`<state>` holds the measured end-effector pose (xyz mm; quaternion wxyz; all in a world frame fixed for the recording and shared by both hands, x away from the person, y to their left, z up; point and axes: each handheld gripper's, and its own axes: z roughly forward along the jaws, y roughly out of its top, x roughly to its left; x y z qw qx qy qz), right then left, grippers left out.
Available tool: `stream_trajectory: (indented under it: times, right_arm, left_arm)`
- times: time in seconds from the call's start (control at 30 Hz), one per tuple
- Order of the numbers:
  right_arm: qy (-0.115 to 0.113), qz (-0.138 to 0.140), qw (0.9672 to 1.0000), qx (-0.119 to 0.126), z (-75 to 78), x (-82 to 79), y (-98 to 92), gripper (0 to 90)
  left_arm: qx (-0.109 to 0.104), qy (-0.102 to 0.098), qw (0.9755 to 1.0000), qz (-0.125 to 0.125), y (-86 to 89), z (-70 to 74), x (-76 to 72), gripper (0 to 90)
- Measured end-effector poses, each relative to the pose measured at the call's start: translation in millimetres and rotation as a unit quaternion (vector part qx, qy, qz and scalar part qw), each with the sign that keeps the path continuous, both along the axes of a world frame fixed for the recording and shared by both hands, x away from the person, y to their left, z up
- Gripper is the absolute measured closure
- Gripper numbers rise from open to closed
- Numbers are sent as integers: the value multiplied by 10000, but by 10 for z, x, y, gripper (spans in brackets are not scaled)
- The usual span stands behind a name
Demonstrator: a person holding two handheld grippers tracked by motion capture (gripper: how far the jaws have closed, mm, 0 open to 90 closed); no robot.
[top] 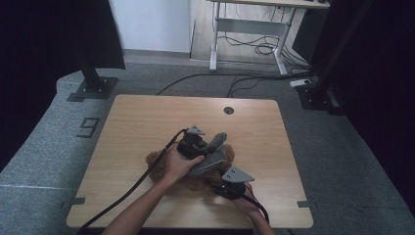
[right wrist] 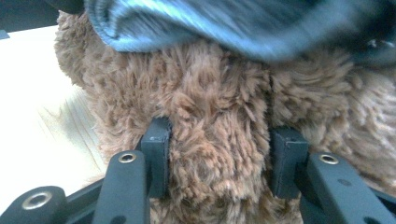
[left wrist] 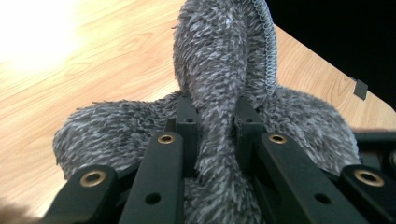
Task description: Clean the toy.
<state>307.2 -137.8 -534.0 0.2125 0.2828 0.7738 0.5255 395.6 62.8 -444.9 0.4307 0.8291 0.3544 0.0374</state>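
A brown plush toy lies on the near half of the wooden table, with a grey fuzzy garment draped over its upper side. The left gripper is seen above the toy in the high view, held in the left hand. In the left gripper view its jaws are clamped narrowly on a bunched fold of the grey fuzzy garment — the fabric is pinched between the pads and stands up beyond them, a ribbed edge running along one side.

The right gripper is placed at the toy's near right side, just below the garment. In the right gripper view its jaws are pressed into the brown plush toy, a thick bulge of fur gripped between the two pads — the garment's ribbed hem hangs across the top, touching the fur.
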Motion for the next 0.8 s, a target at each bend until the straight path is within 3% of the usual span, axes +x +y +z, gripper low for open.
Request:
stream_trajectory:
  times: [0.27, 0.4, 0.53, 0.63, 0.73, 0.8]
  right_arm:
    - [8, -21, 10000, 34, -2, 4, -4, 516]
    - [-54, -20, 10000, -16, 1, -7, 16, 519]
    - [-45, -32, 10000, -10, -3, -7, 15, 521]
    - [-43, -37, 10000, 3, -7, 1, 6, 522]
    - [-12, -47, 10000, 18, -8, 3, 1, 522]
    - [-12, -50, 10000, 12, -9, 4, -3, 522]
  left_arm:
    - [-344, -175, 9990, 203, 657, -28, -216, 774]
    - [-538, -185, 9981, 235, 791, -39, -284, 775]
    - [-696, -363, 9963, 346, 985, 31, -379, 773]
    - [-721, -469, 9947, 560, 1169, 64, -381, 773]
    - [-631, -543, 9921, 940, 1393, 49, -349, 772]
    - [-582, -397, 9916, 1081, 1525, -24, -324, 772]
